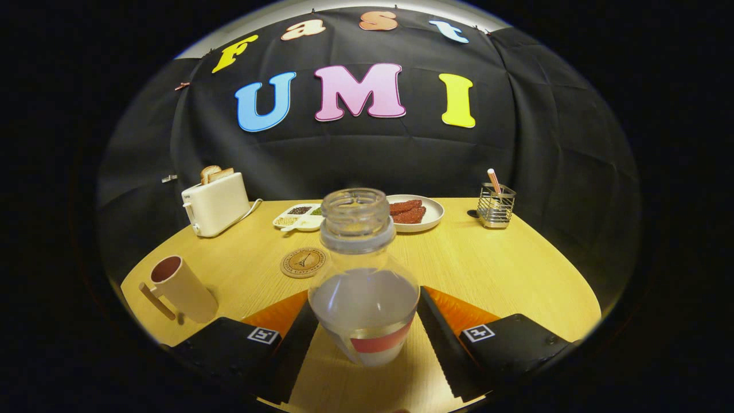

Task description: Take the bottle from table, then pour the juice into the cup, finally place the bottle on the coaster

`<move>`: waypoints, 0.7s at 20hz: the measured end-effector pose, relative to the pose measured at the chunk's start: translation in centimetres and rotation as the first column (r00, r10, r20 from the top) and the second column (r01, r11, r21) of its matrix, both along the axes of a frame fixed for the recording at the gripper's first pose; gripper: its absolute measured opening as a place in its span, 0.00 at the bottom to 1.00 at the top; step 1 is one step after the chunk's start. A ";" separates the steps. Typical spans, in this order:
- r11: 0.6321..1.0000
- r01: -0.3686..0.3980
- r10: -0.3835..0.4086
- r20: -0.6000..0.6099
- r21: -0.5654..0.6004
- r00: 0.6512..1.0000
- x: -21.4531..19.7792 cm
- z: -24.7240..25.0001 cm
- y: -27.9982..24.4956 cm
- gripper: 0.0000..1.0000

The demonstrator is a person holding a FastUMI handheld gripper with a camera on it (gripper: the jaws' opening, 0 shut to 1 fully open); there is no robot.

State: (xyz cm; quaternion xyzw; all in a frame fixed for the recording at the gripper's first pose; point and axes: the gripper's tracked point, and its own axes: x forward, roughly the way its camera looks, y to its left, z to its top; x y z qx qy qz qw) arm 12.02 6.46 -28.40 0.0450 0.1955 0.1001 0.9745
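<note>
Bottle: uncapped, upright on the worktop, between the fingers
Fingers: spread wide, flanking the bottle's body, seemingly not yet pressing
Grasp: close evenly low on the body, keep it vertical
Cup: left, tilted in view; coaster beyond

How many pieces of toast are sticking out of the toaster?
2. Both toast slices stand side by side in the top of the toaster, far beyond the jaws and the bottle between them. More could be hidden inside.
</note>
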 end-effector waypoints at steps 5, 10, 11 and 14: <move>0.999 -0.020 0.020 -0.005 -0.024 1.000 0.2 -0.2 0.3 0.80; 0.988 -0.094 0.088 -0.056 -0.126 0.995 0.3 -0.3 0.7 0.76; 0.982 -0.111 0.105 -0.046 -0.152 0.993 0.3 0.3 0.9 0.75; 0.960 -0.139 0.139 -0.016 -0.242 0.990 1.0 2.5 1.7 0.71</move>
